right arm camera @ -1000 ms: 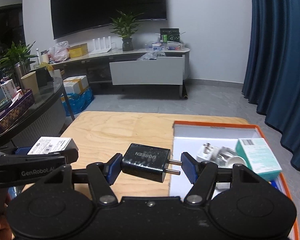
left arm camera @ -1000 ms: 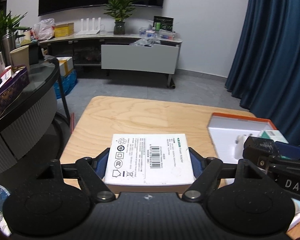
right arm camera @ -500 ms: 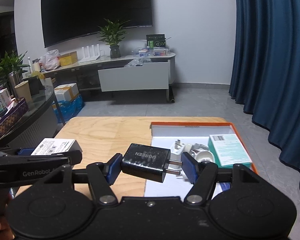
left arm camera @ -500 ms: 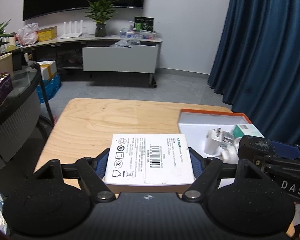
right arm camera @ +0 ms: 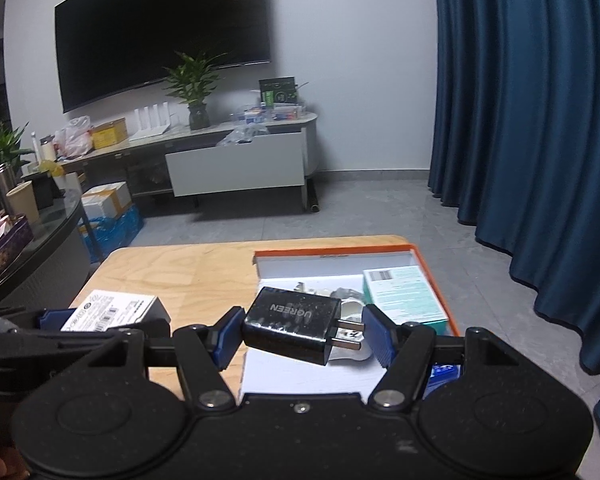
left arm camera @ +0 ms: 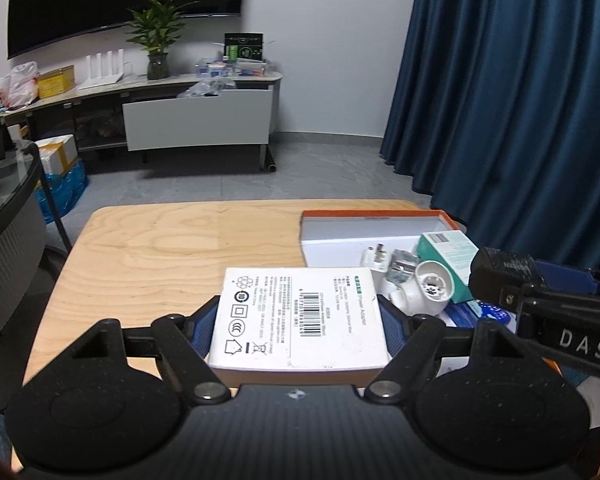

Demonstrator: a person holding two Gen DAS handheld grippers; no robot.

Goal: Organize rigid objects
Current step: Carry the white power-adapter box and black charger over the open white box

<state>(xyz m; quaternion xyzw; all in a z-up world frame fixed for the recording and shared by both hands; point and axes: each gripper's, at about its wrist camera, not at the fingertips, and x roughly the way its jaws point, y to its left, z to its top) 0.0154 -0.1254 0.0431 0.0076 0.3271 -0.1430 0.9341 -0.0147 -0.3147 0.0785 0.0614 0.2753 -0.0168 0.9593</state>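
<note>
Over the wooden desk (left arm camera: pixel 160 248), both jaws are clamping things: left gripper (left arm camera: pixel 298 320) the white box (left arm camera: pixel 298 316), right gripper (right arm camera: pixel 298 334) the black charger (right arm camera: pixel 292 330); next, dropping them in the orange tray (right arm camera: pixel 428 268) at two o'clock.

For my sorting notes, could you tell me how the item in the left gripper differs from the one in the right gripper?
The white box is pale, flat and printed with a barcode; the black charger is dark, chunkier and has bare metal prongs. The white box sits level, while the black charger hangs tilted. Both are clamped between blue pads, beside the orange-rimmed tray.
</note>
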